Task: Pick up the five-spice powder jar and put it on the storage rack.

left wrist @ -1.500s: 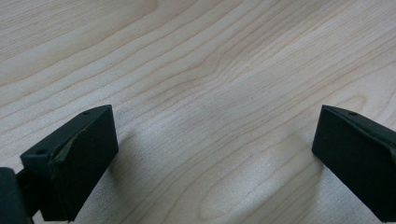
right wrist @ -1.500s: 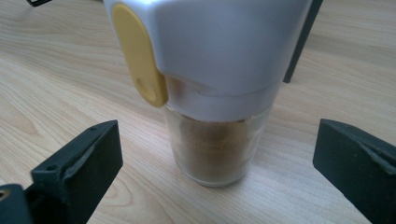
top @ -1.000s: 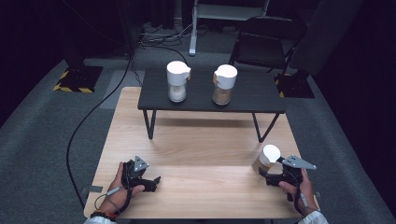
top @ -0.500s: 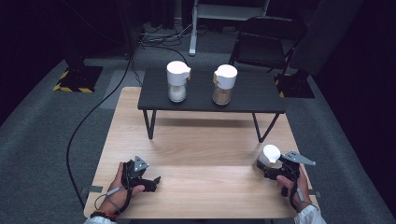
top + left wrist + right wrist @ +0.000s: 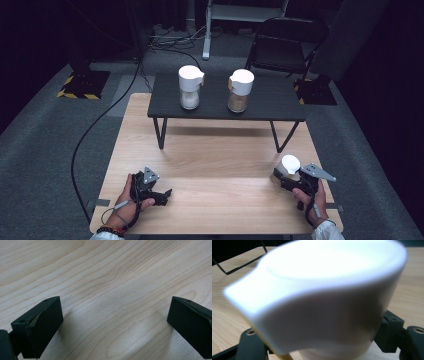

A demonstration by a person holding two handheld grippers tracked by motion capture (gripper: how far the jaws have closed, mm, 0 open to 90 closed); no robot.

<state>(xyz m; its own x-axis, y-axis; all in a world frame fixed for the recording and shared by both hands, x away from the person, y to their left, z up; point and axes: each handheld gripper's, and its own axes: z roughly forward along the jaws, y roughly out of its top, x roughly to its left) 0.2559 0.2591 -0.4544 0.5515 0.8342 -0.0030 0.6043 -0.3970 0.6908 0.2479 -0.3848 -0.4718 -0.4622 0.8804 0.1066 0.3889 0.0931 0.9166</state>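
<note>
Change since earlier: right gripper (image 5: 289,177) has just been closing its jaws on the white-lidded jar (image 5: 290,164); a second ago they stood wide around it, and the hand has barely shifted.
Left gripper (image 5: 159,196): rests low on the wooden desk (image 5: 215,150) near its front left corner, held by the person's left hand (image 5: 131,200); released, jaws wide apart with bare wood between them in the left gripper view (image 5: 112,322).
Cable (image 5: 100,125): black, runs from the floor at the left toward the left hand.
Black side table (image 5: 265,100): stands on the far half of the desk on thin metal legs.
Left jar (image 5: 190,87): upright on the side table, white lid, pale contents.
Middle jar (image 5: 240,91): upright on the side table, right of the first, white lid, browner contents; the two stand apart.
White-lidded jar: on the desk near the front right corner, between the right gripper's jaws; its lid (image 5: 324,290) looms blurred in the right gripper view.
Right gripper: clenched on the jar, held by the right hand (image 5: 310,197).
Chair (image 5: 285,45): dark, on the floor beyond the desk.
</note>
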